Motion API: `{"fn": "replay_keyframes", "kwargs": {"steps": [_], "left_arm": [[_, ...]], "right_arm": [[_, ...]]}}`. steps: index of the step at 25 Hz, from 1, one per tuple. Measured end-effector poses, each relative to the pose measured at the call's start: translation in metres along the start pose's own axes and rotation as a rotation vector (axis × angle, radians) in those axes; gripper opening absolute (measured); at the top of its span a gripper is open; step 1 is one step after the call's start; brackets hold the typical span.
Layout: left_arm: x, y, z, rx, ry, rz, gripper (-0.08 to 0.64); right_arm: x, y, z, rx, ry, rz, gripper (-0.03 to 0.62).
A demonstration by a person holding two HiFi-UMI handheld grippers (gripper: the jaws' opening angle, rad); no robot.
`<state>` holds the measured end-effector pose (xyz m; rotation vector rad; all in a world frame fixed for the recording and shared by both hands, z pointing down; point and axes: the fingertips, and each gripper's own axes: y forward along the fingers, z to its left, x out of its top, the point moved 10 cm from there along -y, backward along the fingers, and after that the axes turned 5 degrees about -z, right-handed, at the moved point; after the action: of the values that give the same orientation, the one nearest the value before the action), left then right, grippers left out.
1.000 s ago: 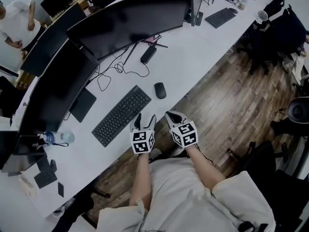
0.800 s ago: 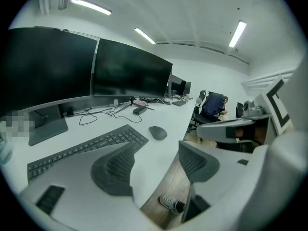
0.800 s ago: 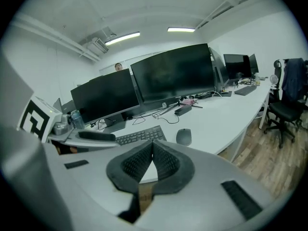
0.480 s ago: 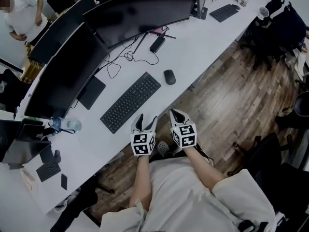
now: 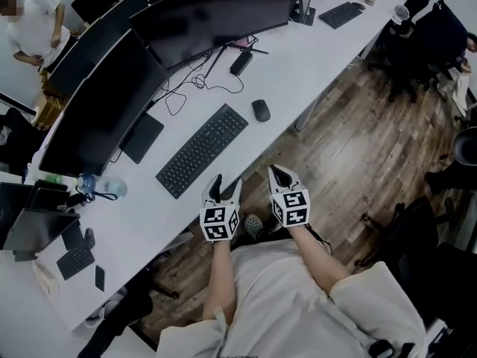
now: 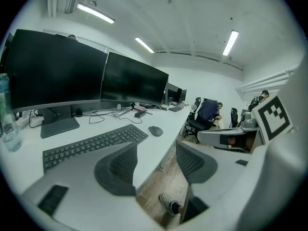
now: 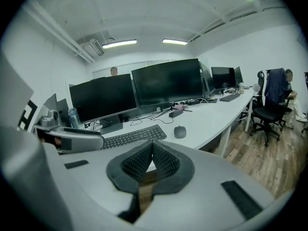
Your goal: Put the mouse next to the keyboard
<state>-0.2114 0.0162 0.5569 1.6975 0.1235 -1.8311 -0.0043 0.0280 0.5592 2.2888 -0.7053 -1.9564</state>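
Over the last second, both hand-held grippers stay low by the body, short of the surface (image 5: 320, 43) edge; only the head view's framing shifts. We judge the task not yet begun.

The left hand-held gripper (image 5: 225, 185) stands open and empty, with the keyboard (image 5: 203, 150) ahead and to its left. The right hand-held gripper (image 5: 279, 175) is closed on nothing. The mouse (image 5: 261, 110) lies ahead of it, near the keyboard's right end, not touching.

The gripper views confirm the jaw states. Only the head view shows the mouse-to-keyboard gap.
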Motion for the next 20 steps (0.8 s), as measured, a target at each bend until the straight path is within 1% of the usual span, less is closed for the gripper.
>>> {"fn": "replay_keyframes", "kwargs": {"steps": [2, 5, 8, 11, 20], "left_arm": [[-0.001, -0.004, -0.003, -0.009, 0.002, -0.007, 0.248], [-0.002, -0.01, -0.002, 0.0, 0.013, -0.017, 0.229], [-0.001, -0.017, 0.003, 0.026, 0.011, -0.028, 0.206], [0.0, -0.022, 0.008, 0.049, -0.001, -0.049, 0.164], [0.004, -0.025, 0.014, 0.086, -0.002, -0.075, 0.071]], "right_arm": [[0.0, -0.003, -0.001, -0.021, -0.003, -0.02, 0.008], [0.001, -0.005, -0.004, -0.051, 0.004, -0.031, 0.008], [0.001, -0.004, 0.0, -0.043, 0.003, -0.032, 0.008], [0.002, -0.001, 0.006, -0.023, -0.012, -0.032, 0.008], [0.004, 0.0, 0.012, 0.005, -0.035, -0.035, 0.008]]}}
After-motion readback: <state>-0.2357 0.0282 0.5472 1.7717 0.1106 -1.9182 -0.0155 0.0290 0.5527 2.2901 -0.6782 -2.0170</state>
